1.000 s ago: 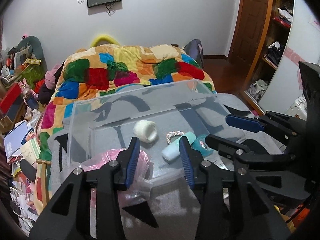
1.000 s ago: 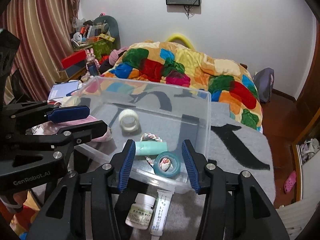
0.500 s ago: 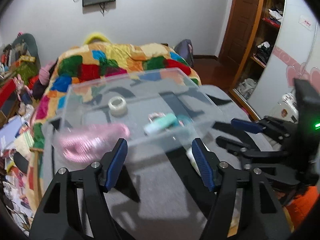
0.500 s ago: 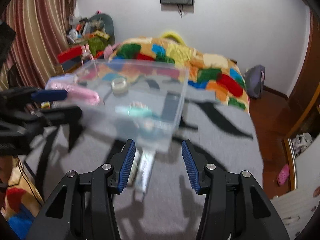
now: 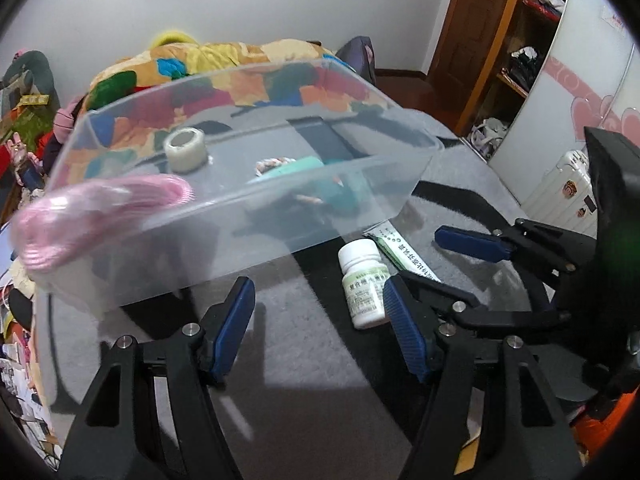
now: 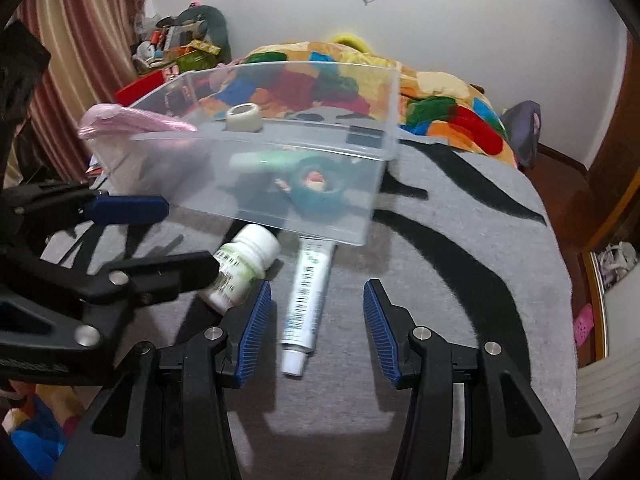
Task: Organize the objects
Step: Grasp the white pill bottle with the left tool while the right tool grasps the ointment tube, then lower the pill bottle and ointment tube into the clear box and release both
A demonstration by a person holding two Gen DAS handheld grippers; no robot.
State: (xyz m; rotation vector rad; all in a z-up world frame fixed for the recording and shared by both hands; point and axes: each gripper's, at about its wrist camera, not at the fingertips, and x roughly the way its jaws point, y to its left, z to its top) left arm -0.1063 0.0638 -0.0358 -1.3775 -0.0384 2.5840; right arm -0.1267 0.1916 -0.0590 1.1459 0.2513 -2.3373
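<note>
Left tool (image 5: 320, 322): jaws apart, nothing between them, low over the grey counter (image 5: 320, 380) just short of the clear plastic bin (image 5: 280, 216). Right tool (image 6: 317, 330): jaws apart too, empty, straddling the cap end of the white tube (image 6: 306, 304) without touching it.

Tube lies flat on the counter, far end tucked under the bin's near edge. White pill bottle (image 6: 244, 268) with green label lies on its side just left of the tube, cap toward the bin, partly behind the left tool's finger in the right view.

In the bin: roll of clear tape (image 5: 186, 155) at the back, mint-green tube (image 5: 296, 168), teal tape roll (image 6: 318, 192) near the front wall, small braided ring (image 5: 270, 164) beside the mint tube. Pink coil (image 5: 100, 208) sits at the bin's left front corner; blurred, can't tell if it's inside or draped on the rim.

Patchwork quilt (image 6: 440, 112) covers the bed behind.
</note>
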